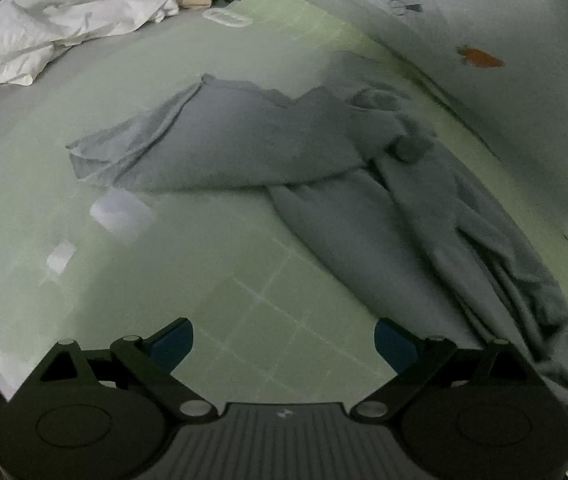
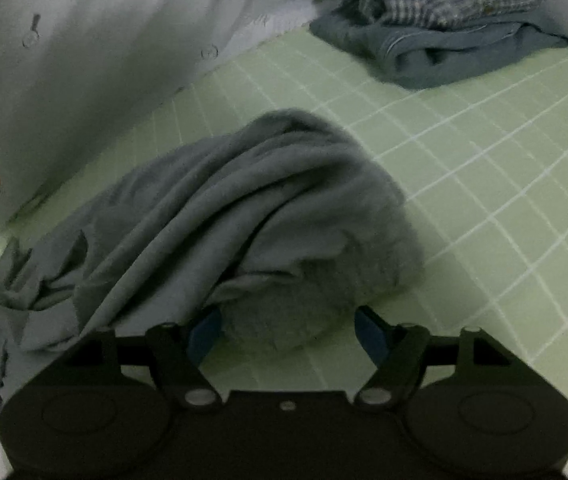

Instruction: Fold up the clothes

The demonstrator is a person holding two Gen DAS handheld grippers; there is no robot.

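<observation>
Both tools apart over a rumpled grey garment on the green grid surface

The left tool (image 1: 284, 344) stands apart and empty over bare surface (image 1: 212, 288); the grey garment (image 1: 324, 184) sprawls from frame centre to the lower right. The right tool (image 2: 288, 336) is apart too, a mound of that garment (image 2: 244, 216) between its fingers with the pads not pressing. Risk: closing here would likely pinch several bunched layers at once, so lifting drags a wad, not one edge. Folded clothes (image 2: 436, 28) at upper right could be disturbed by a wide sweep.
</observation>
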